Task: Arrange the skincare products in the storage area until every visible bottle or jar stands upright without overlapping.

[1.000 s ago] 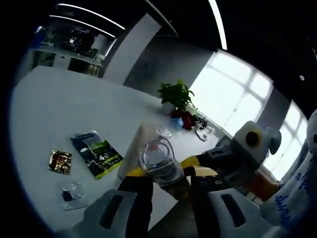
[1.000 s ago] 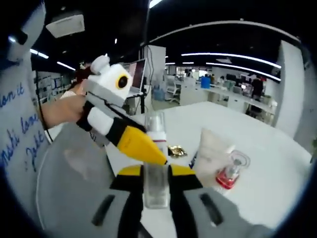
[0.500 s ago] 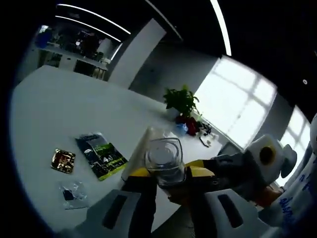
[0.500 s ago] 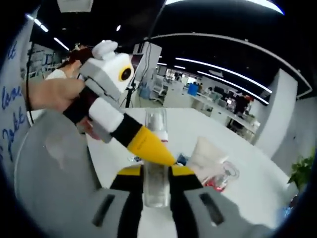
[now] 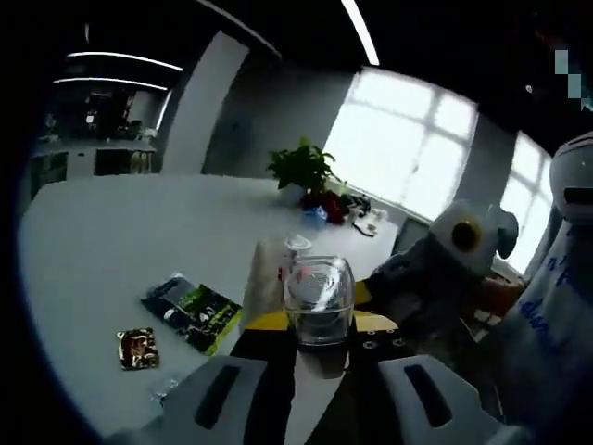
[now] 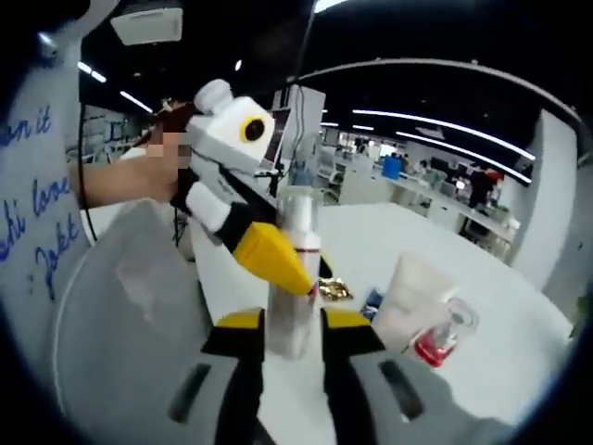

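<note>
Aloft, one clear bottle pinched between both grippers' closed jaws, white tube at 3 o'clock.

The left tool grips a clear bottle end-on between its yellow-tipped jaws, and the right tool reaches it from three o'clock. On the white bench a green packet and a gold sachet lie at eight o'clock, a white tube just behind the bottle, a plant at twelve.
</note>
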Motion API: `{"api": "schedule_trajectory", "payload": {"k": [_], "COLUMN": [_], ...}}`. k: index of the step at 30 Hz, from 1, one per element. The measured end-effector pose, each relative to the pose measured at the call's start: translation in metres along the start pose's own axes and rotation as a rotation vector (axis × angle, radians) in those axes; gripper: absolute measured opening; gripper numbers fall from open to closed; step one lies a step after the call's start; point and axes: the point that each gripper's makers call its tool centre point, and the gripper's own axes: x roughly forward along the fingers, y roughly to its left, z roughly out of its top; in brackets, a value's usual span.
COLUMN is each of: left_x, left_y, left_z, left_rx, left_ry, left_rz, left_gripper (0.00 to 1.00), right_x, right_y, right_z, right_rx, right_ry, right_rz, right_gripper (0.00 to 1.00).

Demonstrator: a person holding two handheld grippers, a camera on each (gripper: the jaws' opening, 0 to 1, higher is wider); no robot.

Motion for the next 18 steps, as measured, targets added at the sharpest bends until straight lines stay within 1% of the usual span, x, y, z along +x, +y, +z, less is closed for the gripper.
{"api": "schedule_trajectory", "payload": {"k": [2,3,4,5,6,9,10,12,13,14,15,16,18], "left_x": [-0.001,-0.001,-0.001,-0.002,-0.002,-0.003,-0.004,-0.005,-0.005,-0.006,-0.005,-0.005,-0.006], "left_y": [-0.010,-0.011,-0.013,-0.019,-0.023,-0.033,-0.033,-0.037,-0.038,-0.041,-0.042,-0.044,-0.049], "left_z": [0.000,-0.001,-0.001,-0.004,-0.006,-0.007,-0.008,-0.008,-0.008,-0.008,-0.009,-0.011,-0.013], "left_rx": [0.026,0.074,0.112,0.130,0.160,0.226,0.221,0.244,0.247,0.270,0.273,0.275,0.298], "left_ry": [0.013,0.031,0.034,0.062,0.077,0.085,0.096,0.101,0.106,0.109,0.114,0.133,0.147], "left_rz": [-0.054,-0.072,-0.085,-0.119,-0.147,-0.220,-0.229,-0.270,-0.277,-0.302,-0.311,-0.324,-0.358], "left_gripper": [0.18,0.18,0.18,0.17,0.17,0.17,0.17,0.17,0.17,0.17,0.17,0.17,0.17], "right_x": [0.001,0.002,0.002,0.002,0.001,0.000,0.000,-0.002,-0.002,-0.002,-0.002,-0.003,-0.003], "right_y": [0.006,0.008,0.011,0.013,0.015,0.021,0.022,0.027,0.028,0.030,0.031,0.033,0.037], "right_z": [-0.001,0.000,-0.001,-0.001,0.000,-0.001,-0.001,0.000,0.000,0.000,0.000,-0.001,-0.002], "right_rx": [0.009,0.016,0.022,0.024,0.025,0.029,0.028,0.028,0.032,0.034,0.036,0.035,0.019], "right_ry": [-0.003,-0.012,-0.011,-0.013,-0.019,-0.022,-0.023,-0.027,-0.026,-0.026,-0.023,-0.016,-0.013], "right_rz": [0.044,0.054,0.071,0.083,0.101,0.155,0.164,0.200,0.212,0.225,0.230,0.246,0.272], "right_gripper": [0.24,0.24,0.23,0.24,0.25,0.25,0.25,0.23,0.22,0.22,0.22,0.23,0.23]}}
